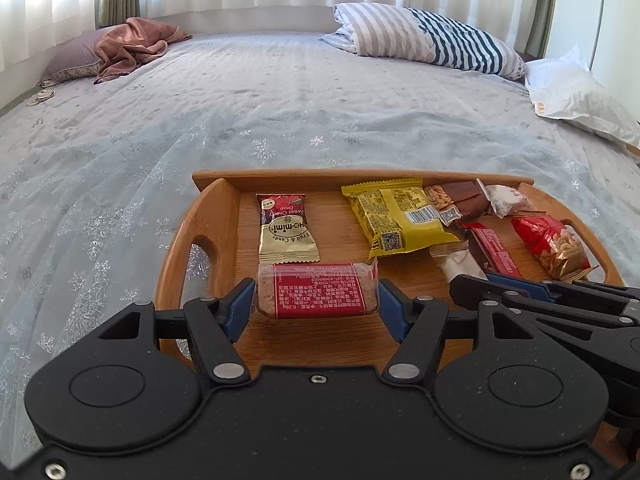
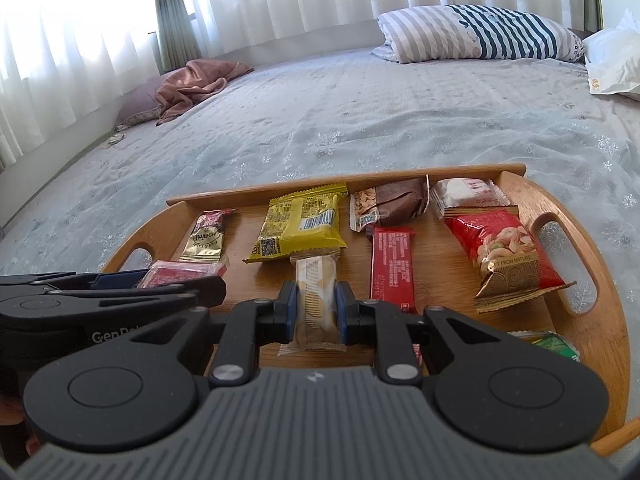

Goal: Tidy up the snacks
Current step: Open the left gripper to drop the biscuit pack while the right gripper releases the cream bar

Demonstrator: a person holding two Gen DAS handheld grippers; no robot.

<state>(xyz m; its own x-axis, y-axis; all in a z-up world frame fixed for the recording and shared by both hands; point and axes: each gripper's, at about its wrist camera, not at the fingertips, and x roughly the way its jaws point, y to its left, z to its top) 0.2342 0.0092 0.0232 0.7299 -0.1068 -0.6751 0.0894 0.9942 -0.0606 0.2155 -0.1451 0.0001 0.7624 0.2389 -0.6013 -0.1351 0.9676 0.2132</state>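
A wooden tray (image 1: 208, 216) with cut-out handles is set on a bed (image 1: 280, 112) covered by a pale blue snowflake-patterned spread, and snack packets are laid out across it. At the far left of the bed, a crumpled pink cloth (image 1: 132, 46) is seen by the curtains. On the left part of the tray, a gold and red candy packet (image 1: 285, 226) lies flat, and just in front of it a red-labelled clear-wrapped bar (image 1: 318, 290) is gripped at its two ends between the blue pads of the left hand-held gripper (image 1: 317, 304), whose jaws are held about half apart by the bar's width. Toward the middle, a yellow packet (image 2: 298, 222) lies flat, and directly in front of it a slim cream-coloured biscuit packet (image 2: 314, 304) is clamped narrowly across its sides by the right hand-held gripper (image 2: 314, 310); whether it is lifted off the tray cannot be told. Next to it, a long red bar (image 2: 392, 266) is laid lengthwise, with a brown nut bar (image 2: 394, 202) behind it. Further right, a white packet (image 2: 470, 194) is placed at the tray's back edge and a red nut packet (image 2: 506, 248) in front of it, beside the right handle. A striped pillow (image 2: 476, 32) and a white pillow (image 2: 614, 60) are seen at the far right of the bed.
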